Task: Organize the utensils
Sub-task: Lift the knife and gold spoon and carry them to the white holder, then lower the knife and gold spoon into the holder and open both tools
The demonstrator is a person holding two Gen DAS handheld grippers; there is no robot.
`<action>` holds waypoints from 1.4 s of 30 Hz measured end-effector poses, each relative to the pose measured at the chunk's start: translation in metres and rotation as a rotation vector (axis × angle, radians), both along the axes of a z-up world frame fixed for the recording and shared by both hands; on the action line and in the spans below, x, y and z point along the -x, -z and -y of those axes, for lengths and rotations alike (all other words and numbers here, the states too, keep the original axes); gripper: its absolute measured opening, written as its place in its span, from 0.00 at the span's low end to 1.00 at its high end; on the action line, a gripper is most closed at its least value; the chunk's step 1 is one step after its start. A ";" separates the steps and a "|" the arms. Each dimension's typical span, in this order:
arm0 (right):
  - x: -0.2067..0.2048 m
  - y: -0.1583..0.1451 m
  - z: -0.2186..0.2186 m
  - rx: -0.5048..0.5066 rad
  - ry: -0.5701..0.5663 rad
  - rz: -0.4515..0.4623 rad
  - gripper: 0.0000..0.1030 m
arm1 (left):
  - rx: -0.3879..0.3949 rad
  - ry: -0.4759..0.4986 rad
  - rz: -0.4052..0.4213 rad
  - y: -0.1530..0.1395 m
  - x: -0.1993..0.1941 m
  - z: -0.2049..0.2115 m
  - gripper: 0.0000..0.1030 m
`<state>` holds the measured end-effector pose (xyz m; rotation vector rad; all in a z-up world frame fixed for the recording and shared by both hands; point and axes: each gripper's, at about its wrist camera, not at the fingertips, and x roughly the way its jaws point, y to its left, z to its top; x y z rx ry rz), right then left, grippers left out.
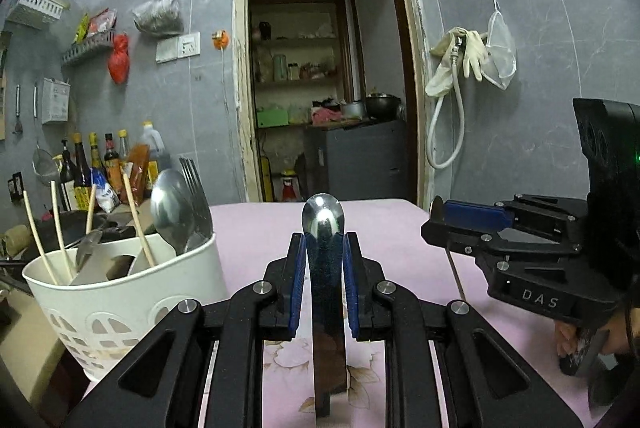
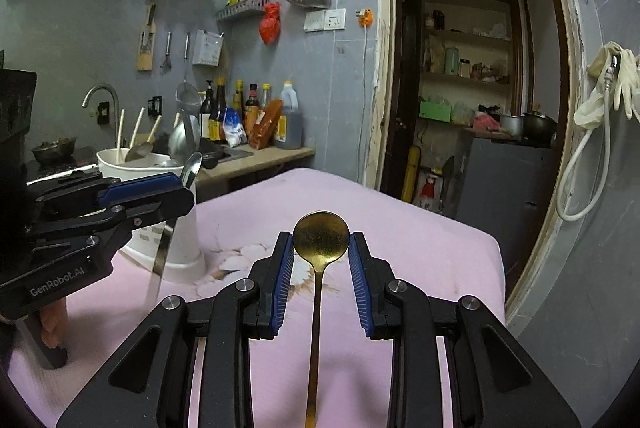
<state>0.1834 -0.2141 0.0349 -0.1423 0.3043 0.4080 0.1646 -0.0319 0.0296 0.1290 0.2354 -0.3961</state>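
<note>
Jaws of the left gripper (image 1: pixel 323 240) are clamped on a silver spoon (image 1: pixel 322 218), bowl up, above the pink table (image 1: pixel 392 228). The right gripper (image 2: pixel 321 248) holds its jaws apart around a gold spoon (image 2: pixel 321 240) (whether they touch it is unclear). A white holder (image 1: pixel 120 292) with chopsticks, spoons and forks stands at the table's left edge.

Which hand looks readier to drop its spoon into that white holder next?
Probably the left. The left gripper is clamped on the silver spoon, close beside the white holder. The right gripper stands open around the gold spoon, farther away.
</note>
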 end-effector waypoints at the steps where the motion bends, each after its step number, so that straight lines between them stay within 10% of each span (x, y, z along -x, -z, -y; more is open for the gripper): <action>1: 0.000 0.000 -0.001 -0.005 -0.001 0.005 0.25 | 0.002 -0.001 0.002 0.000 0.000 -0.001 0.14; 42: 0.009 -0.111 -0.081 -0.160 -0.097 0.284 0.25 | 0.153 -0.184 0.140 -0.101 0.034 -0.105 0.14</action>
